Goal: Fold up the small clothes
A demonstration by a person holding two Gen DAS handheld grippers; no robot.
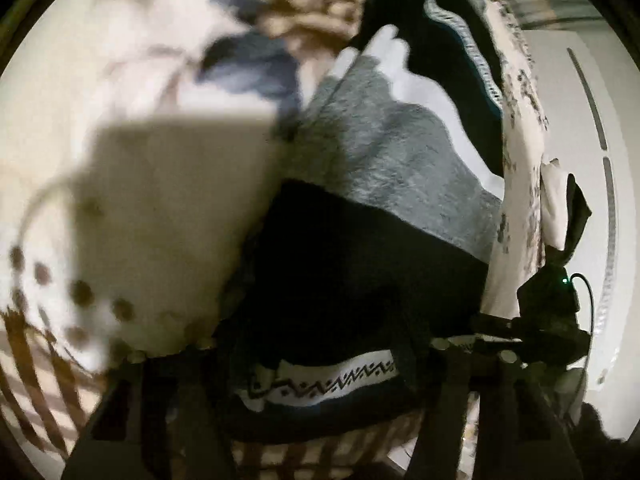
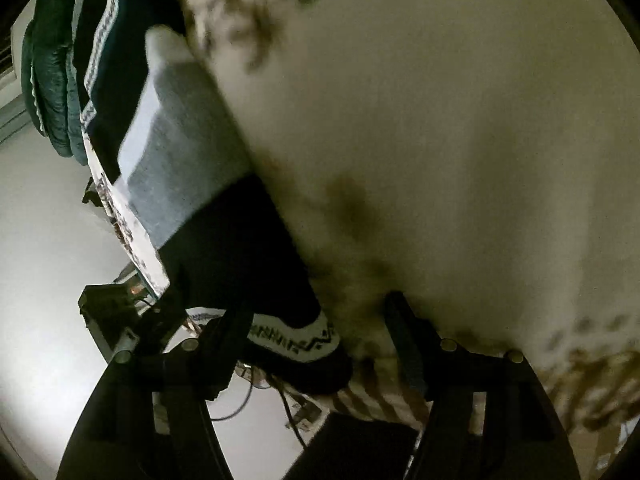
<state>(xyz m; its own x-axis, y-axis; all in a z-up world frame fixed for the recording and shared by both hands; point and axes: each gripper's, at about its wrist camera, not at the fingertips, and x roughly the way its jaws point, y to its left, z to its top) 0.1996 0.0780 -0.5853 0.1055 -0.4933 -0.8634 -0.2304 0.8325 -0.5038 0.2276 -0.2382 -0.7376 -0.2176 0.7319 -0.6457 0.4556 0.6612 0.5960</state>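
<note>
Dark navy cloth with a white zigzag-patterned band [image 1: 320, 384] lies low in the left wrist view, between the left gripper [image 1: 286, 354] fingers, which stand apart without visibly pressing it; in the right wrist view the same band [image 2: 294, 340] sits at about 7 o'clock, just beside the left finger [image 2: 224, 332] of the right gripper [image 2: 316, 320], whose jaws gape with nothing clamped. Grey fleecy fabric [image 1: 384, 152] adjoins the dark piece toward 12 o'clock, with more dark clothes [image 1: 432, 40] heaped past it at 1 o'clock. Cream bedding with brown prints [image 2: 460, 140] spreads around, blurred, and a white wall [image 1: 568, 120] fills 3 o'clock in the left wrist view.
</note>
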